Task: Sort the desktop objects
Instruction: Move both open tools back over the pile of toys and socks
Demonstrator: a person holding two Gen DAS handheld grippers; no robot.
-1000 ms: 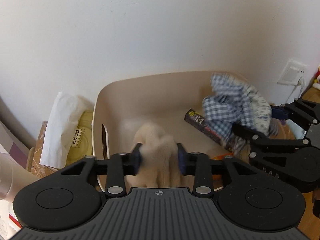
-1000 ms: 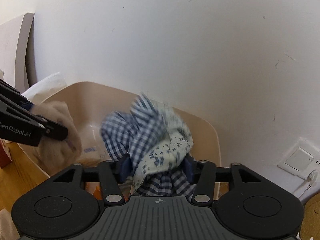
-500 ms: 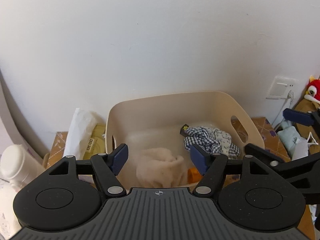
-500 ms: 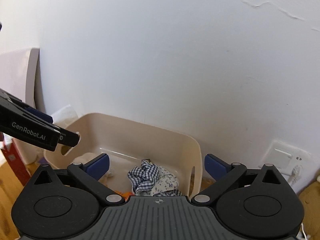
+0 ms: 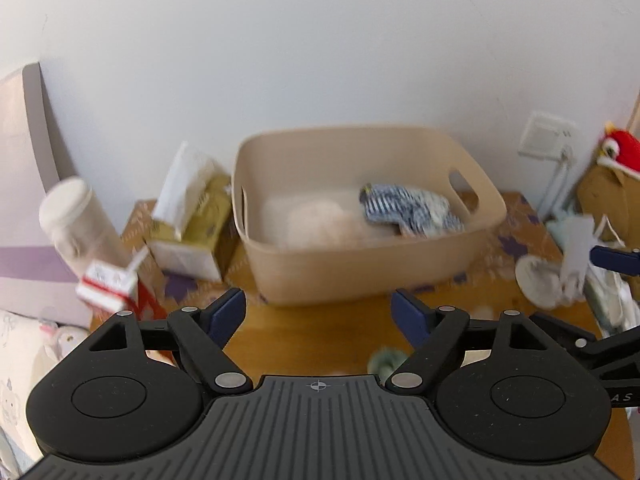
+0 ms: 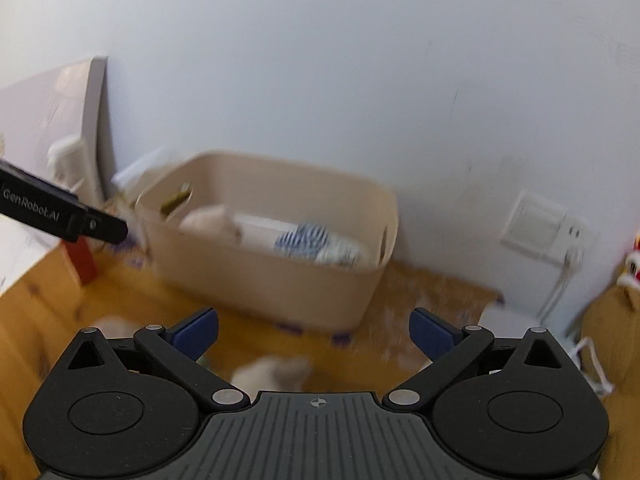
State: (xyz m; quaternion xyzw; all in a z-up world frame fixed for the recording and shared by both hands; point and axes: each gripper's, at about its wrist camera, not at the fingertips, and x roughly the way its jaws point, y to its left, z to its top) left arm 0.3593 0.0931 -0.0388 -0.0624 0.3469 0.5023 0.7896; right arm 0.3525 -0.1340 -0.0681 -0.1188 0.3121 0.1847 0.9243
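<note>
A beige plastic basket (image 5: 360,272) (image 6: 264,280) stands against the white wall on the wooden desk. Inside it lie a cream fluffy cloth (image 5: 324,220) (image 6: 208,220) and a blue checked cloth (image 5: 412,208) (image 6: 316,240). My left gripper (image 5: 318,312) hangs in front of the basket, its jaws opening with nothing between them. My right gripper (image 6: 314,328) stands wide open and empty, back from the basket. A pale fluffy item (image 6: 276,372) lies on the desk just below the right gripper. A greenish item (image 5: 386,362) lies below the left one.
Left of the basket stand a tissue pack (image 5: 188,216), a white bottle (image 5: 76,220) and a red-and-white box (image 5: 108,284). To the right are white crumpled items (image 5: 560,272), a wall socket (image 6: 536,228) with a cable, a red plush toy (image 5: 620,148) and a brown box.
Both grippers let go of their cloths, which dropped into the basket. Both grippers opened and pulled back from the basket, so more of the desk shows.
</note>
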